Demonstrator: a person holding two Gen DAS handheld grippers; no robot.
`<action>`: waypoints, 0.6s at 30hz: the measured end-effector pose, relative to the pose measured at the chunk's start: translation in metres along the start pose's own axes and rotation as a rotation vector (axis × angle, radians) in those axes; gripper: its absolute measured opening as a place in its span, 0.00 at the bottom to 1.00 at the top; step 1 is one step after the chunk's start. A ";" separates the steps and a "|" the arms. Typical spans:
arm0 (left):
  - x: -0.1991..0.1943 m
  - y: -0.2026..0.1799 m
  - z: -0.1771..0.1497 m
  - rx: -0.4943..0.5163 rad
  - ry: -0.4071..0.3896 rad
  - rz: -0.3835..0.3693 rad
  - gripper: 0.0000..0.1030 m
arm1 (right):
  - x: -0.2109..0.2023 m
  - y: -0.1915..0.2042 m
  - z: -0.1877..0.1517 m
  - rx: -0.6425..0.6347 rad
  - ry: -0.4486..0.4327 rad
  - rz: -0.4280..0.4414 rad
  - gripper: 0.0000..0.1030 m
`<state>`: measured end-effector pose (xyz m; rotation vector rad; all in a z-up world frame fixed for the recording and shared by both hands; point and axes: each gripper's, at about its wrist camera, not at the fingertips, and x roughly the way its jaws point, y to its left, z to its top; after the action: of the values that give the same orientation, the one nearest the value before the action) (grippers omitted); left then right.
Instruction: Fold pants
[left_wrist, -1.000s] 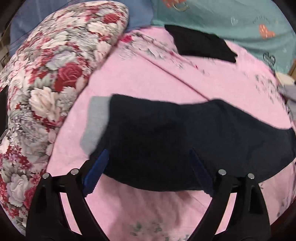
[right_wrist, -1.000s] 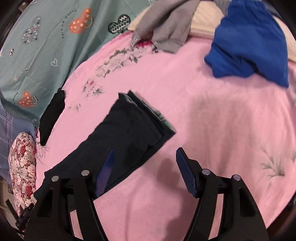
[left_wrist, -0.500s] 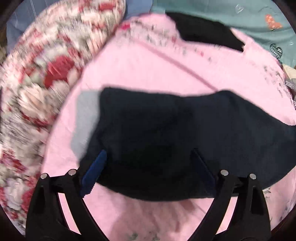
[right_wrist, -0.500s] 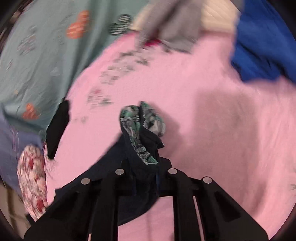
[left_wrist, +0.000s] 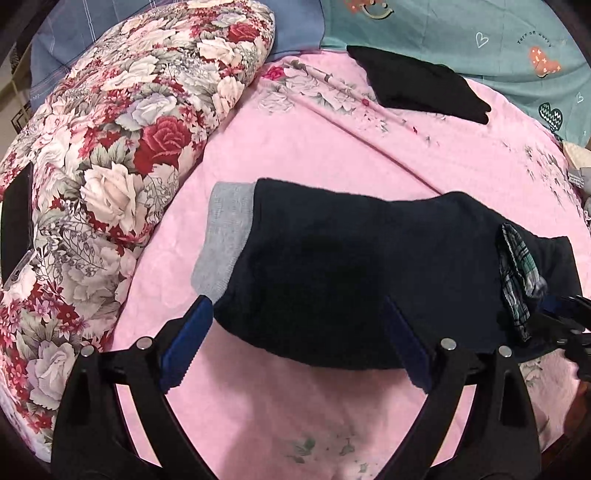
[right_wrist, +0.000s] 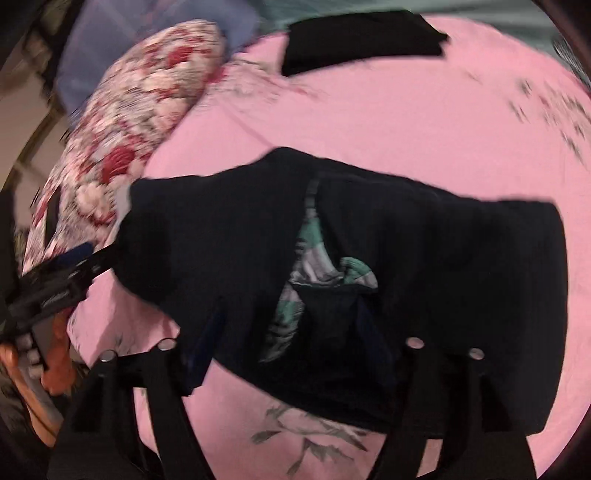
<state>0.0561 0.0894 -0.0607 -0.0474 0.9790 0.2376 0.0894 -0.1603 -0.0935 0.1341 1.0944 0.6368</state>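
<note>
Dark navy pants (left_wrist: 332, 280) with a grey cuff (left_wrist: 225, 243) lie on a pink sheet (left_wrist: 332, 147). My left gripper (left_wrist: 295, 343) is open, its blue pads either side of the near edge of the cuff end. In the right wrist view the pants (right_wrist: 461, 258) lie folded over, plaid lining (right_wrist: 295, 295) showing. My right gripper (right_wrist: 291, 343) is open, its fingers spread wide over the folded cloth. It also shows at the right edge of the left wrist view (left_wrist: 565, 314).
A red and white floral pillow (left_wrist: 110, 166) lies at the left. A folded black garment (left_wrist: 417, 85) rests at the back of the sheet. A teal patterned blanket (left_wrist: 480, 37) lies beyond it. The left gripper shows at the left of the right wrist view (right_wrist: 62, 273).
My right gripper shut on the pants' waist end, carried it over toward the cuff end, and has now opened. The pants lie doubled over. My left gripper stayed open near the cuff.
</note>
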 end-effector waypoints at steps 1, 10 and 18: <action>-0.002 -0.005 0.002 0.011 -0.009 -0.006 0.90 | -0.013 -0.006 0.000 0.024 -0.023 0.030 0.70; -0.011 -0.101 0.020 0.168 -0.039 -0.181 0.90 | -0.105 -0.133 -0.011 0.296 -0.268 -0.313 0.58; -0.006 -0.171 0.022 0.246 0.009 -0.263 0.90 | -0.041 -0.146 0.012 0.362 -0.131 -0.158 0.65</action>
<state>0.1088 -0.0745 -0.0548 0.0477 0.9938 -0.1246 0.1482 -0.2992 -0.1147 0.3922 1.0726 0.2798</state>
